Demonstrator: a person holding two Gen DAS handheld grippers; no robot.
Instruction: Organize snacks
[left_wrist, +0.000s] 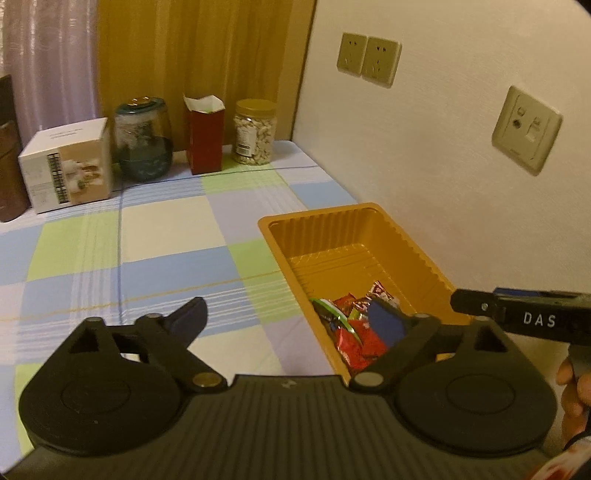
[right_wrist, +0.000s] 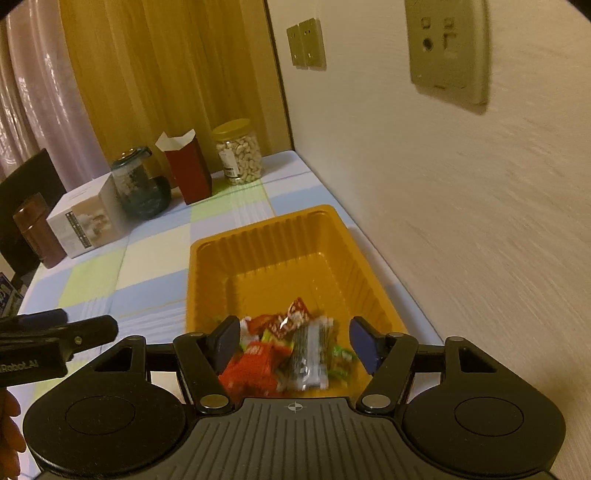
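1. Snacks = a heap of small foil/plastic packets (right_wrist: 284, 350) in the near end of the orange plastic tray (right_wrist: 258, 236); far end of the tray is bare. Tray sits on the checked tablecloth (left_wrist: 166, 229), its right side just beside the wall (left_wrist: 424, 166).
2. Handling (judgement): packets look light, soft, crinkly, prob. slippery film; they'd deform under the pads and slide off each other. Contents may crush, so a gentle pinch. Best hold: across the flat middle of one packet or by a crimped end seam, one at a time from the top of the heap.
3. Tray itself looks thin, ribbed, flexible; likely to skid or flex if nudged. Take by the rim if it must move.
4. Right gripper (right_wrist: 295, 343): released, jaws apart, nothing pinched. Heap lies right between and below its fingertips, approx 12 o'clock, close in. A silver-dark packet (right_wrist: 308, 358) and a red packet (right_wrist: 255, 365) show in the gap; pads don't press on either. Motion blur, so contact can't be ruled out fully.
5. Left gripper (left_wrist: 291, 321): wide open, empty. Its right finger hangs over the tray's near-left corner; the left finger is over bare cloth. Packets (left_wrist: 354, 328) sit at approx 1 o'clock from its centre, near.
6. Each gripper shows in the other's view: right one at 3 o'clock in the left wrist view, left one at 9 o'clock in the right wrist view.
7. Back row at 11 o'clock, well apart from the tray: white box (left_wrist: 66, 166), glass jar (left_wrist: 144, 140), red carton (left_wrist: 205, 136), nut jar (left_wrist: 255, 133).
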